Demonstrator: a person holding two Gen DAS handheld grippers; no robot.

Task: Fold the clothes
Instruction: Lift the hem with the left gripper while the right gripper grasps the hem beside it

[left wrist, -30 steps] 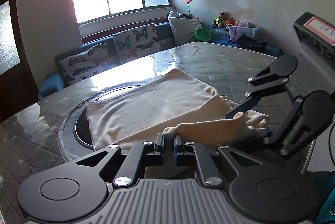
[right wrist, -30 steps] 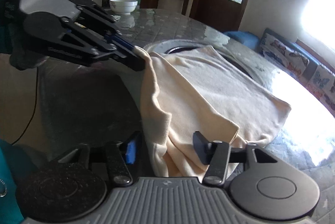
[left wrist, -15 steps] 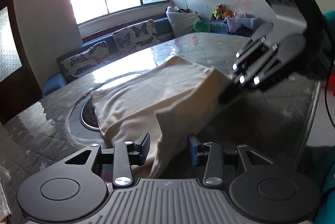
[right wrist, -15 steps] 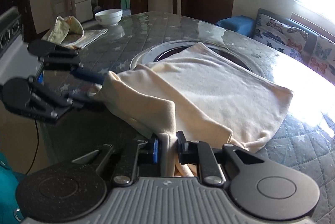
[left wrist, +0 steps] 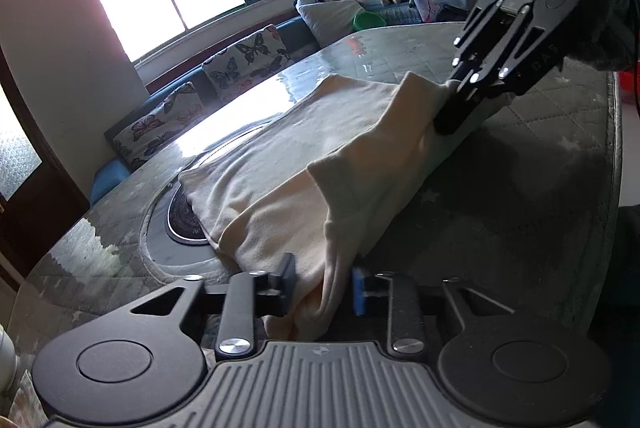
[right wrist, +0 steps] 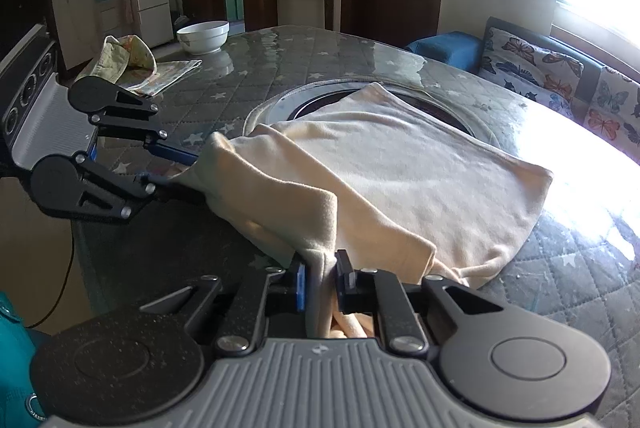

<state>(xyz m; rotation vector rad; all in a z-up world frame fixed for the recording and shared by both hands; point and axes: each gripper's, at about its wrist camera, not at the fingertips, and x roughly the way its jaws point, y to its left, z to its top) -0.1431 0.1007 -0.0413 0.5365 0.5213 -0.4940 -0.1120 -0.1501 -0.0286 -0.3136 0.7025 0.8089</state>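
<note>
A cream garment (left wrist: pixel 320 155) lies on the grey quilted table (left wrist: pixel 520 187), partly folded, over a round inset; it also shows in the right wrist view (right wrist: pixel 400 167). My left gripper (left wrist: pixel 322 286) is open, its fingers standing on both sides of the garment's near edge; it appears at left in the right wrist view (right wrist: pixel 176 171). My right gripper (right wrist: pixel 320 278) is shut on the other end of that edge and holds it a little above the table; it appears at upper right in the left wrist view (left wrist: pixel 456 107).
A round metal-rimmed inset (right wrist: pixel 320 99) sits in the table under the garment. A white bowl (right wrist: pixel 203 35) and a bundled patterned cloth (right wrist: pixel 132 63) stand at the table's far side. A bench with butterfly cushions (left wrist: pixel 240 55) runs under the window.
My left gripper has opened from shut a second ago. My right gripper has closed on the garment's edge. The two grippers have drawn apart, stretching the folded edge.
</note>
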